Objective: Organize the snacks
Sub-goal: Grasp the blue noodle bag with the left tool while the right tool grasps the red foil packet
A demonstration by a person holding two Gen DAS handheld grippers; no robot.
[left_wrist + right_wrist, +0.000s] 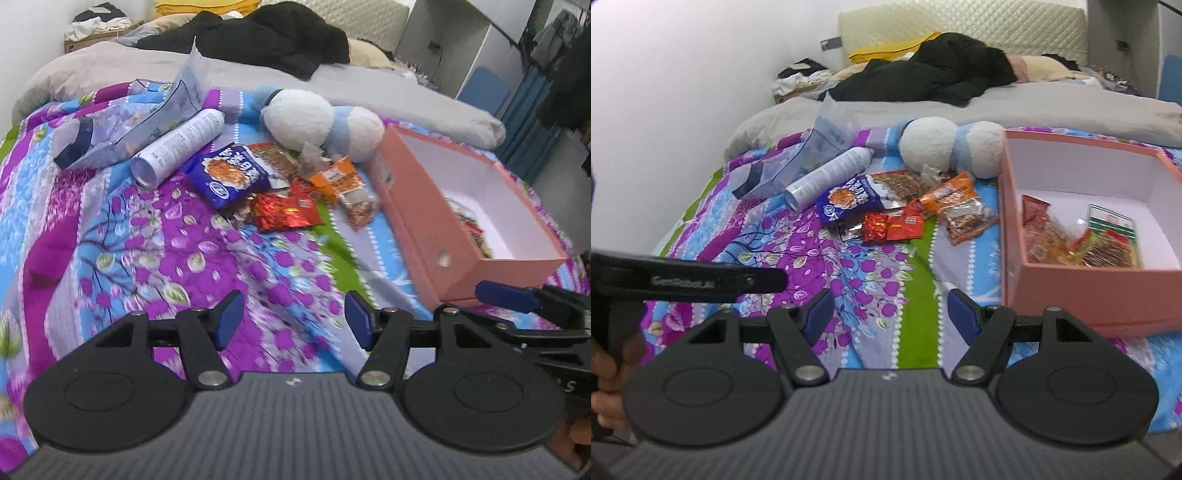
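1. Your left gripper (291, 319) hovered over the patterned bedspread (155, 236), its jaws spread wide and holding nothing.
2. Your right gripper (888, 315) was equally wide open and empty, just beside the near wall of the pink box (1082, 284).
3. The loose snacks lay in a cluster on the bed: a blue packet (846, 199), a red packet (892, 227) and an orange packet (955, 205).
4. Several snack packs (1071, 240) already sat inside the box.
5. A white spray can (827, 177) and a plush toy (945, 147) lay near the cluster.
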